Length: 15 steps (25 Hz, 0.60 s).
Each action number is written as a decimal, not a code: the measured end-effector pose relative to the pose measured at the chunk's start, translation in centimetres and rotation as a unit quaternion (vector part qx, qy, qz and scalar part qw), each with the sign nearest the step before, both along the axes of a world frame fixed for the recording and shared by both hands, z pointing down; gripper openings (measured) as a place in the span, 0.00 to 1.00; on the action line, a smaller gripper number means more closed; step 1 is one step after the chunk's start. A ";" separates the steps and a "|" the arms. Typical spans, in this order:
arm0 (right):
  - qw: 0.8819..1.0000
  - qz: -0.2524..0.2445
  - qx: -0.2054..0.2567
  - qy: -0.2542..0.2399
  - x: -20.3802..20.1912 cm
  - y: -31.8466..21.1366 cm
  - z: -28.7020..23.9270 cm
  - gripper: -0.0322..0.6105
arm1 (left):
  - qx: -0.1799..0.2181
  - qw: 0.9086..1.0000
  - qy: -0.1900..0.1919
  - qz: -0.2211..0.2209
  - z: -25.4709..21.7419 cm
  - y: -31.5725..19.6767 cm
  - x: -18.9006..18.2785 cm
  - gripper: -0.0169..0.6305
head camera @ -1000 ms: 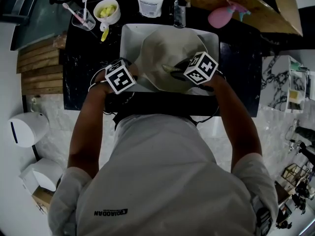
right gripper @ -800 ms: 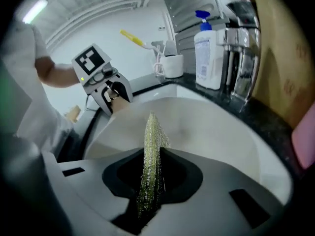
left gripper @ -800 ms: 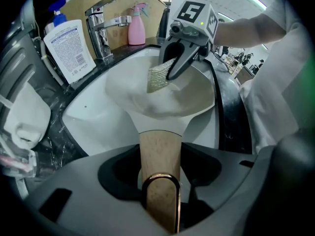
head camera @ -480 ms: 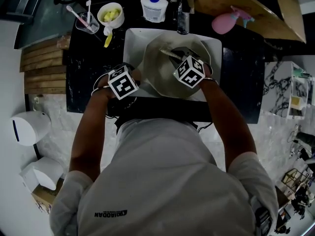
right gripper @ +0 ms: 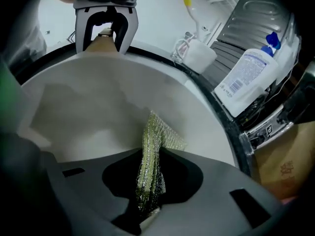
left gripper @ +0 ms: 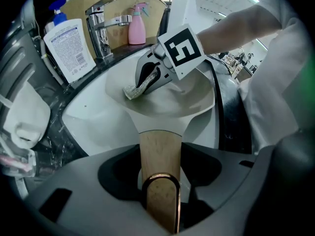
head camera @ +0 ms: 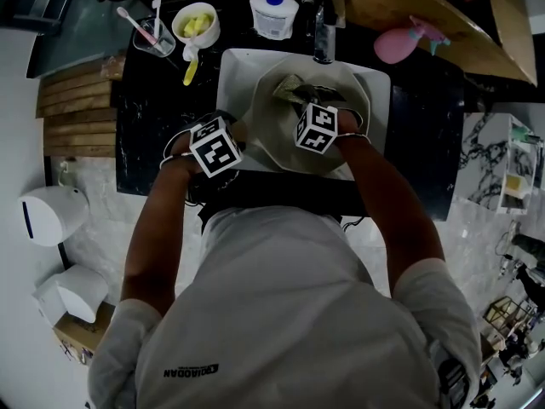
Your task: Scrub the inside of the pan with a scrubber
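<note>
Plainly, in the sink [head camera: 228, 68] the pan [head camera: 271, 130] is steadied only by the left gripper [left gripper: 160, 181] clamped on its wooden handle [left gripper: 158, 149], so hard strokes from the right gripper [right gripper: 147, 200], pinching the scrubber [right gripper: 151, 141] against the pan's inner wall, might twist the handle free or tug the scrubber loose.

Your right gripper [head camera: 302, 105] reaches into the pale round pan [head camera: 271, 133], its tip at the greenish mesh scrubber [head camera: 288, 86]; your left gripper [head camera: 223, 140] sits at the pan's near-left rim, over the white rectangular sink [head camera: 228, 66] set in the black table [head camera: 146, 100]
</note>
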State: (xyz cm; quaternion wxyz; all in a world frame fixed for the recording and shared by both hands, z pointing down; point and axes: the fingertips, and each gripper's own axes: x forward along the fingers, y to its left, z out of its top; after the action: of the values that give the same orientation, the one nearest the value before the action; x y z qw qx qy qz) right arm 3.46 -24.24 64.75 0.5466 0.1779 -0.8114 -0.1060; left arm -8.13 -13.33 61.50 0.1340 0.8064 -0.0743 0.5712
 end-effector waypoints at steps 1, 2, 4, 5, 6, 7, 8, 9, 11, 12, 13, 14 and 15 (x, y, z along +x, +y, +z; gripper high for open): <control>1.000 0.000 -0.006 -0.003 0.0 0.0 0.2 0.19 | 0.000 1.000 0.000 0.000 0.0 0.0 0.0 0.41; 1.000 -0.001 -0.012 -0.006 -0.1 0.0 0.3 0.19 | 0.000 1.000 0.000 0.000 0.0 0.0 0.0 0.41; 1.000 -0.002 -0.022 -0.011 -0.2 0.1 0.6 0.19 | 0.000 1.000 0.000 0.000 0.0 0.0 0.0 0.41; 1.000 -0.002 -0.027 -0.013 -0.2 0.1 0.6 0.19 | -0.001 1.000 0.000 0.000 0.0 0.0 0.0 0.41; 0.999 -0.002 -0.031 -0.016 -0.2 0.2 0.6 0.20 | -0.001 1.000 0.000 0.000 0.0 0.0 -0.1 0.41; 0.999 -0.003 -0.036 -0.019 -0.3 0.3 0.6 0.20 | -0.002 1.000 0.000 0.000 0.0 0.0 -0.1 0.41; 0.999 -0.005 -0.041 -0.021 -0.3 0.5 0.6 0.20 | -0.003 1.000 0.000 -0.001 0.0 0.0 -0.1 0.41; 0.999 -0.008 -0.044 -0.022 -0.4 0.7 0.5 0.20 | -0.003 1.000 0.000 -0.001 0.0 0.0 -0.1 0.41; 0.998 -0.019 -0.048 -0.021 -0.6 1.3 0.6 0.20 | -0.003 1.000 0.001 -0.001 0.1 0.0 0.0 0.41; 0.998 -0.025 -0.050 -0.020 -0.7 1.6 0.7 0.20 | -0.003 1.000 0.001 -0.001 0.1 0.0 0.0 0.41; 0.998 -0.030 -0.051 -0.019 -0.7 1.9 0.7 0.20 | -0.003 1.000 0.001 -0.001 0.1 0.0 0.0 0.41; 0.998 -0.034 -0.052 -0.020 -0.8 2.2 0.7 0.20 | -0.003 1.000 0.001 -0.001 0.0 0.0 0.0 0.41; 0.998 -0.036 -0.054 -0.022 -0.9 2.4 0.7 0.20 | -0.004 1.000 0.001 -0.001 0.0 0.0 0.0 0.41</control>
State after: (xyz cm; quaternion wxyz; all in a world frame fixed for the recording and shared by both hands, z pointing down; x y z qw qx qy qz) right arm 2.57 -21.81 65.41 0.5333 0.1209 -0.8337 -0.0773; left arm -8.17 -13.31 61.54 0.1372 0.8063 -0.0727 0.5708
